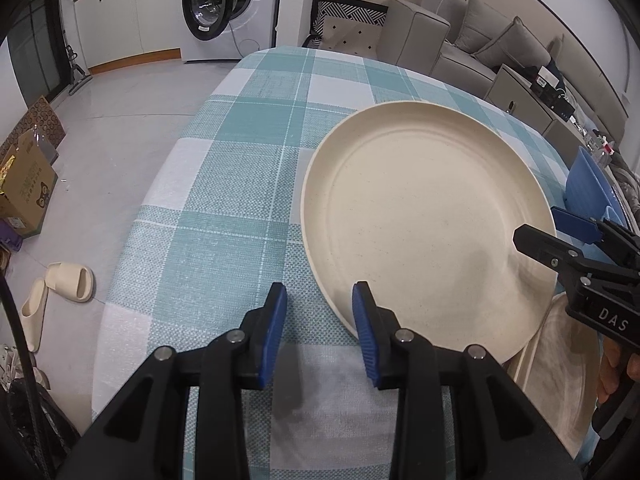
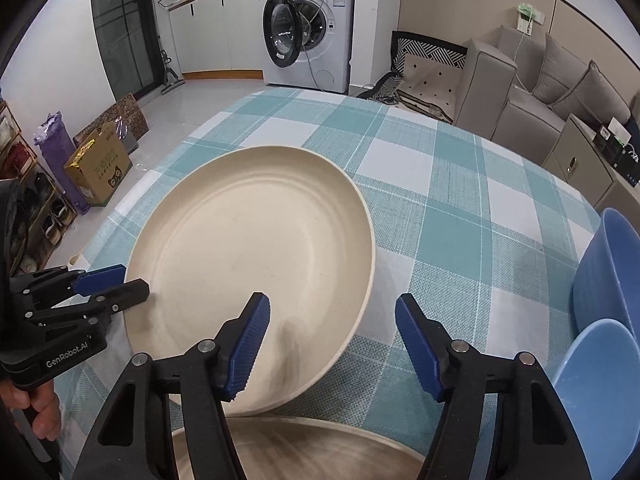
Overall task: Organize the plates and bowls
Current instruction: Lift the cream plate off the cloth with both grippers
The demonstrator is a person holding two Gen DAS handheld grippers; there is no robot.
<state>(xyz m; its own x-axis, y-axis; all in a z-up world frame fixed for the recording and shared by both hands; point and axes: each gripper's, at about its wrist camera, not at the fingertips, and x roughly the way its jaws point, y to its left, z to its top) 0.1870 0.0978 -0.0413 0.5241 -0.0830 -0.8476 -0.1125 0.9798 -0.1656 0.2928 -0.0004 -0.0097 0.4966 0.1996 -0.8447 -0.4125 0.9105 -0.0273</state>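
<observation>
From the left wrist, my left gripper (image 1: 320, 304) stands narrow with only checked tablecloth (image 1: 240, 200) in its gap and one pad over the cream plate's (image 1: 420, 220) rim. From the right wrist, my right gripper (image 2: 332, 316) stands half-wide astride that rim, not pressing it. A second plate (image 2: 300, 452) lies underneath and blue bowls (image 2: 600, 380) crowd the right.

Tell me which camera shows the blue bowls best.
The right wrist view. There two blue bowls sit large at the right edge, one behind the other, on the tablecloth. The left wrist view shows only a small blue sliver beyond the plate, partly hidden by the right gripper.
</observation>
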